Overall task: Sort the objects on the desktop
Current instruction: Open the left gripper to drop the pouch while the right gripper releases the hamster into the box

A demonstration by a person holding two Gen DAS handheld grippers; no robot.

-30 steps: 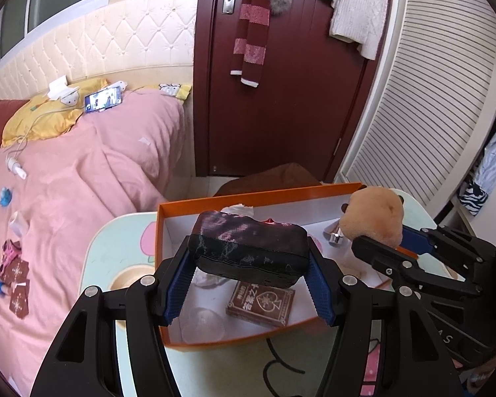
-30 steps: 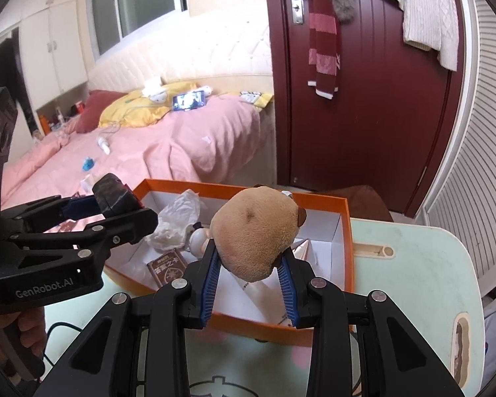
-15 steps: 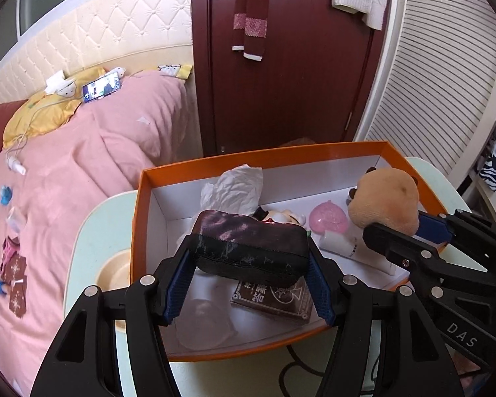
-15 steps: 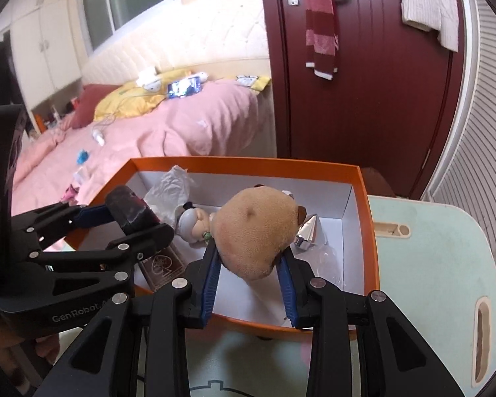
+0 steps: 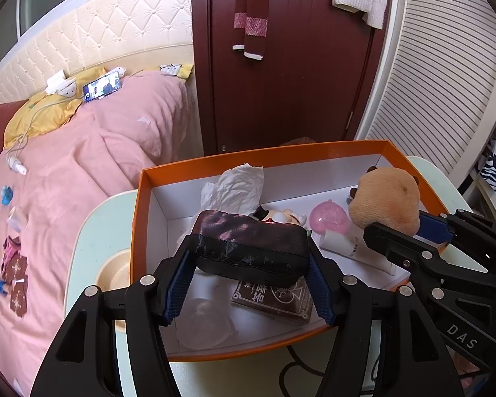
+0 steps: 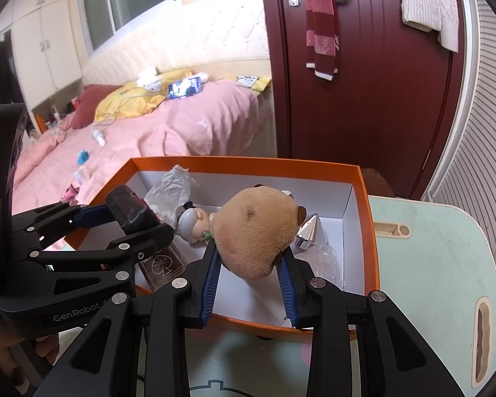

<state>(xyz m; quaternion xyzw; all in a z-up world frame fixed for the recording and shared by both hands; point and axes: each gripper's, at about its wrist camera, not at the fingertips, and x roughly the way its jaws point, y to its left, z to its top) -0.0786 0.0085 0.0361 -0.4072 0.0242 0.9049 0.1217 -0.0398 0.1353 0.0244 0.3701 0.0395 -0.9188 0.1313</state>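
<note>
Left gripper (image 5: 249, 278): clamped a dark pouch (image 5: 251, 248) above the orange box (image 5: 137, 218).
Right gripper (image 6: 249, 281): squeezed a brown plush (image 6: 258, 231) over that box.
Card deck (image 5: 274, 297): half hidden beneath the pouch.
Figurine (image 6: 193, 225): partly covered by the plush.

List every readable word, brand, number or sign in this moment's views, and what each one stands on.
"GenRobot." – side of the left hand-held gripper; what follows is hidden.
"DAS" – body of the right hand-held gripper, partly cut off.
Spade sign – brown card box in the orange box; its characters are too blurred to read.
Phone screen: too small to read.
</note>
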